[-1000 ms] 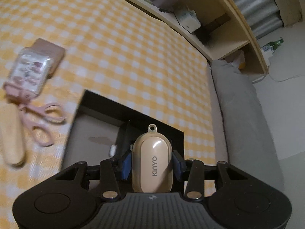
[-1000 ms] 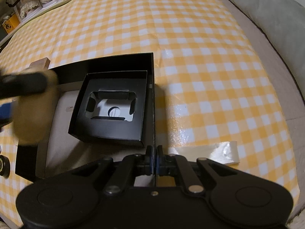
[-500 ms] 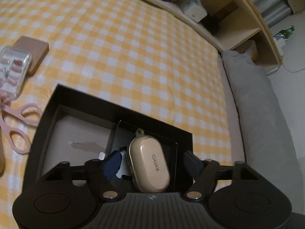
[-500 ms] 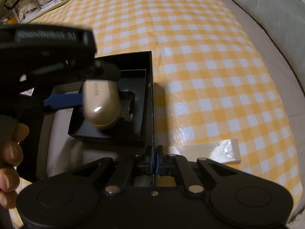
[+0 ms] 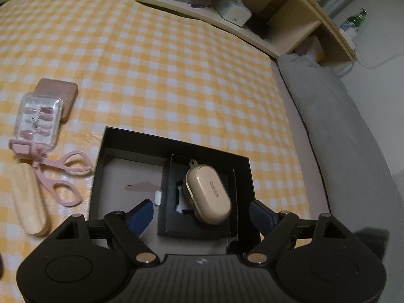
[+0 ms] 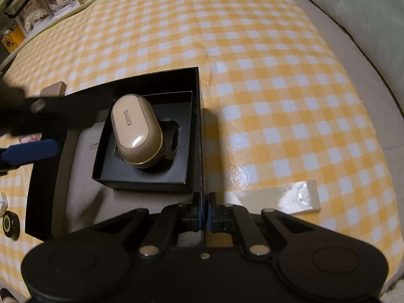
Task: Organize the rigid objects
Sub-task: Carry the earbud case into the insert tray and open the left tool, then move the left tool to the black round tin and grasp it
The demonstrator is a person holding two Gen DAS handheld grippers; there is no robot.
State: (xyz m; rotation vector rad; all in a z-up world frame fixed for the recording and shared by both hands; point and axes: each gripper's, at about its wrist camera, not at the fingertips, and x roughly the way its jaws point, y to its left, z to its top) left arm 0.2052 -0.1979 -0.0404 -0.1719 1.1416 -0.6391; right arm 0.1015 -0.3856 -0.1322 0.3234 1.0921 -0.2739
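**Earbud case set down in the small tray**

The beige earbud case (image 5: 208, 197) now lies in the small black tray (image 5: 166, 227), propped a little askew over the cut-out rather than sunk flush into it. A second ago it was still pinched between the left gripper (image 5: 202, 209)'s blue pads; half a second ago those were parting, and now the jaws stand wide and let go, one pad on each side of the tray and touching nothing. So this item looks placed, though I'd judge it could do with a nudge to sit squarely.

The tray sits inside the large black box (image 6: 197, 101), tucked against the box's right wall. The right gripper (image 6: 204, 217) is clamped on that wall at its near end, holding the box steady, just as it was a second ago.

Beyond the box, on the yellow checked cloth (image 5: 176, 75), the rest wait to the left: pink scissors (image 5: 63, 176), a wooden piece (image 5: 29, 202) touching them, a clear nail case (image 5: 38, 121) resting on a pink compact (image 5: 63, 89). The box floor beside the tray is bare, so there is room there. The left gripper has free space upward and leftward; the box's tall walls are what to clear.
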